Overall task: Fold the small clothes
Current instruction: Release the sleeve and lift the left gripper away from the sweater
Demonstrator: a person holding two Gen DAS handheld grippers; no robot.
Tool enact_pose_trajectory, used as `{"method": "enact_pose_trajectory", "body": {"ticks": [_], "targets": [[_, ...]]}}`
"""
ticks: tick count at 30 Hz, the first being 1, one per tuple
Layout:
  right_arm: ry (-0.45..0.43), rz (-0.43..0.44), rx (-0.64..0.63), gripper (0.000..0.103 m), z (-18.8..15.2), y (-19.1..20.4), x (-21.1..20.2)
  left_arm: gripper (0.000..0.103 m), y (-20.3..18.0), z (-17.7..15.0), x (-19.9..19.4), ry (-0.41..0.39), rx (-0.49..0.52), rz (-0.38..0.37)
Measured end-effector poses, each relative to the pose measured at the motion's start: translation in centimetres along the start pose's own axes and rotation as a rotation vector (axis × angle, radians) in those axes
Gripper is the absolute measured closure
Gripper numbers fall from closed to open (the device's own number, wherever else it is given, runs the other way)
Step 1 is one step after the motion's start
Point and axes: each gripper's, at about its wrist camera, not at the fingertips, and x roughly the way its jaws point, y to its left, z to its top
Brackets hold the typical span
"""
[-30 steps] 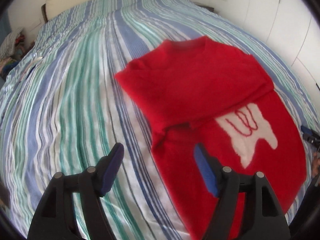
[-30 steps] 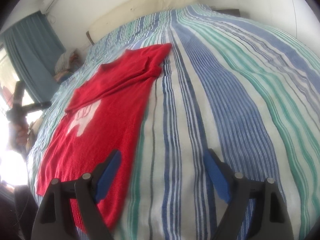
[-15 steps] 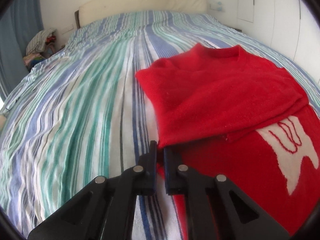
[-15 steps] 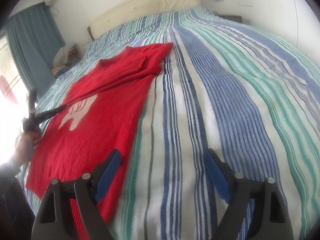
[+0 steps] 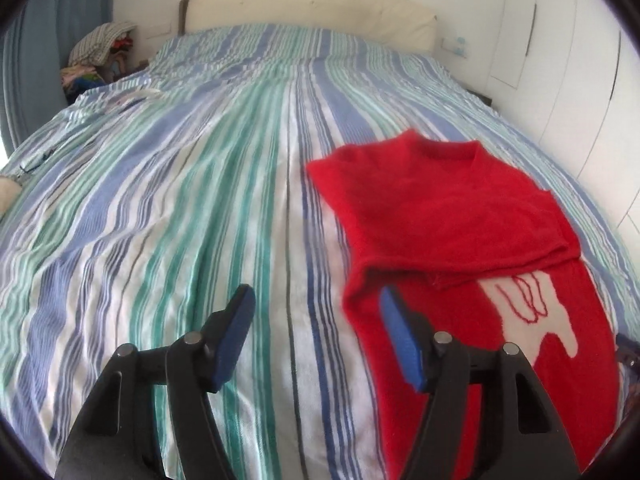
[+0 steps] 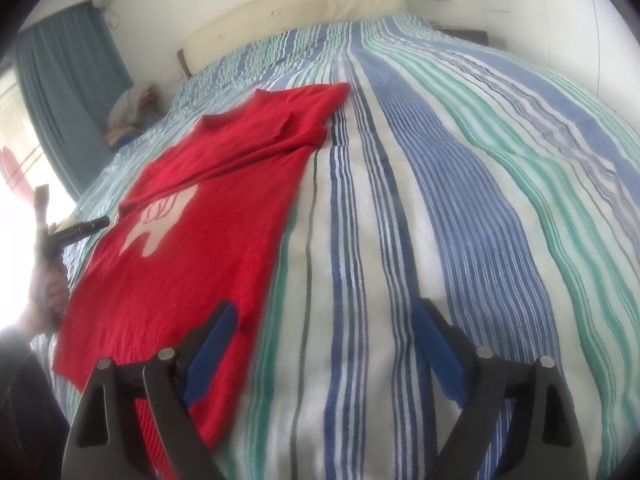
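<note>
Fuzzy red knit sweater sleeves folded, striped bedspread; both grippers spread, seemingly empty.

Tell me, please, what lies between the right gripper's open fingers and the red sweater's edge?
Only striped bedspread, seen in the right wrist view; the right gripper hangs beside the red sweater.

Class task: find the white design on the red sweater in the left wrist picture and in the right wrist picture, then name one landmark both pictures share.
Left wrist: the white design sits at lower right, just below the folded-over sleeve.
Right wrist: the white design sits at left of centre.
Shared landmark: the cream headboard.
</note>
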Motion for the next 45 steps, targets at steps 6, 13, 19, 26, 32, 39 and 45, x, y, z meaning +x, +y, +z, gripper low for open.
{"method": "enact_pose_trajectory", "body": {"ticks": [6,13,19,26,32,39,45], "targets": [[0.004,-0.019,-0.013,0.014,0.0,0.4,0.3,0.046,-3.9,3.8,2.2,-0.018,0.061,-0.06],[-0.001,-0.001,-0.004,0.014,-0.1,0.0,0.0,0.062,-0.4,-0.4,7.7,0.115,-0.044,0.021],[0.012,-0.016,-0.02,0.014,0.1,0.2,0.4,0.026,0.5,-1.0,3.5,0.099,-0.078,0.057],[-0.075,-0.068,-0.029,0.014,0.2,0.0,-1.6,0.014,3.1,-3.0,-1.5,0.078,-0.131,0.059],[-0.157,-0.161,0.023,0.014,0.7,-1.7,-2.9,0.009,6.2,-4.5,-0.7,0.05,-0.199,0.119],[-0.098,-0.192,0.134,0.014,0.1,-5.1,-1.4,0.005,8.9,-6.2,0.3,0.075,-0.347,0.087],[-0.091,-0.219,0.096,0.006,-0.1,-4.5,-0.6,0.001,7.6,-6.3,1.0,0.099,-0.283,0.131]]}}
